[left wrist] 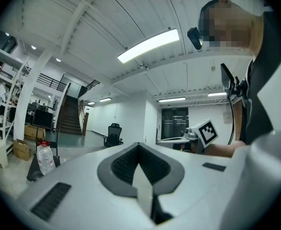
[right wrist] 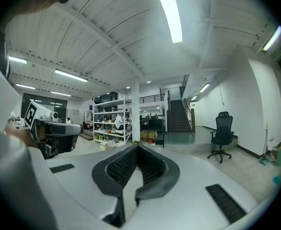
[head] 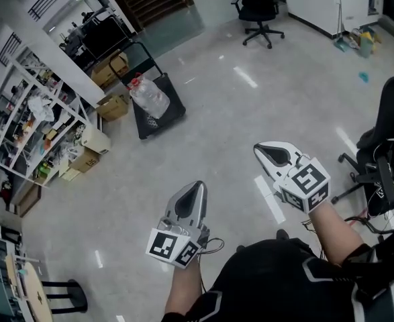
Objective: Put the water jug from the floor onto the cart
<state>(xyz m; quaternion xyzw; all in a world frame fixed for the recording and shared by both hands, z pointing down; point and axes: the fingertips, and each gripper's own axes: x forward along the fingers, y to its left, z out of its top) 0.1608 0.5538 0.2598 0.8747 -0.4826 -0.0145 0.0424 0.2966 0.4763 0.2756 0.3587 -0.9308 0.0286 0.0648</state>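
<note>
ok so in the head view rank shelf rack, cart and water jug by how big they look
Largest: shelf rack.
Next: cart.
Smallest: water jug; it sits on the cart, so the two are equally near.

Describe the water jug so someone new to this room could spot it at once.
Find the white shelving at the left of the head view, then go right past the cardboard boxes to the black cart. The water jug rests on its deck: clear plastic with a red cap, the only see-through thing there.
</note>
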